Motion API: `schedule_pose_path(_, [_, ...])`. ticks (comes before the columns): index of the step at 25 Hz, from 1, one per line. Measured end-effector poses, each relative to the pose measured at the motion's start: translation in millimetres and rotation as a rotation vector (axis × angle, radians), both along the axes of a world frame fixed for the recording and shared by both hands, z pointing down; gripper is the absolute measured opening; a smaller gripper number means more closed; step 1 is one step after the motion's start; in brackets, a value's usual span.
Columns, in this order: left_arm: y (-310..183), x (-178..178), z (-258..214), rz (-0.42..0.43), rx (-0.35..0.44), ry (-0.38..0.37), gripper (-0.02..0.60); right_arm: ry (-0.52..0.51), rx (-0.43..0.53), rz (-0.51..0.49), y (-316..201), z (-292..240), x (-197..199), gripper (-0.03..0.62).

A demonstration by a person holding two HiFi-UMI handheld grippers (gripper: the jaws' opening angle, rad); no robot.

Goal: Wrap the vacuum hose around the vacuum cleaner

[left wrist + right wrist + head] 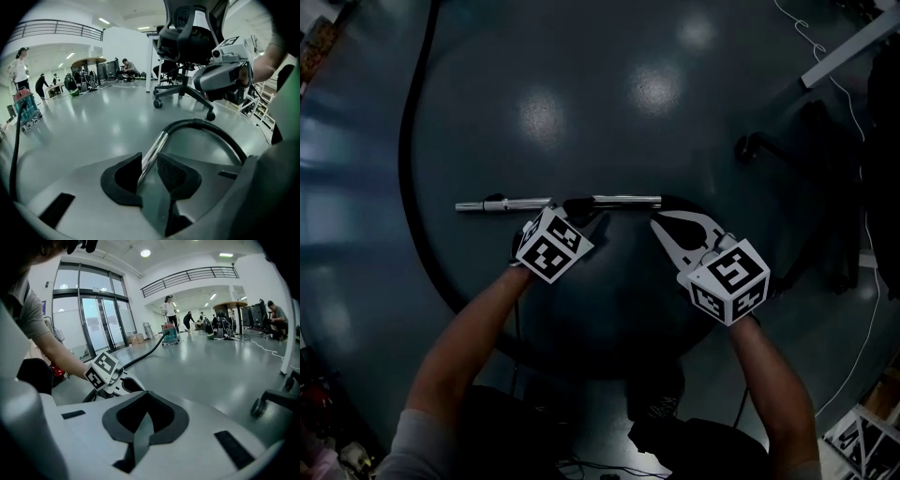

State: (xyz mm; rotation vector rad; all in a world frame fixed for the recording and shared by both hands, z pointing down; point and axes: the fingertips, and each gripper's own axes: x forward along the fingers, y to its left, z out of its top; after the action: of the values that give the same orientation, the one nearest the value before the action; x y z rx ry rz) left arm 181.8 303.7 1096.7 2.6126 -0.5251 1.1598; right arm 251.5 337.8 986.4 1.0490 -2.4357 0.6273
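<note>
Now at the grasp approach.

Left gripper [584,214]: stands right over the metal wand tube [623,200], about mid-length. Jaws part-open and straddling the tube, with no pad seen pressing on it, so nothing held so far.

Right gripper [656,221]: hovers just beside the tube's right end, on the near side. Jaws shut tight together, nothing between them.

Wand tube: lies flat on the floor [609,103], long axis left to right in the head view, crosswise to both forearms. From the left gripper view, runs straight away through the jaw gap to the black cuff, then bends right into the vacuum hose [405,159].

Hose: sweeps in a wide arc down the left of the head view, well apart from both hands. Leads, in the right gripper view, to a teal machine [169,336] far off. Likely the vacuum cleaner, but too small to confirm.

Judgement: left is the nearer and lined up, and needs only to close across the tube's width. Right would have to open first.
</note>
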Motion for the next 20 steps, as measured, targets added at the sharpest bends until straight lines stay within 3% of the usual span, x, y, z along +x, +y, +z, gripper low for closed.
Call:
schedule_pose_path(7, [-9.7, 10.1, 57.0, 0.164, -0.002, -0.079, 0.223, -0.001, -0.016, 0.03, 5.4, 33.0, 6.0, 0.005])
schedule_pose_path(13, [-7.6, 17.5, 87.9, 0.308, -0.052, -0.163, 0.224, -0.003, -0.045, 0.033, 25.3, 52.4, 9.3, 0.005])
schedule_pose_path(20, [-17.5, 20.8, 102.4, 0.358, -0.07, -0.241, 0.224, -0.023, -0.056, 0.08, 37.4, 57.6, 26.6, 0.005])
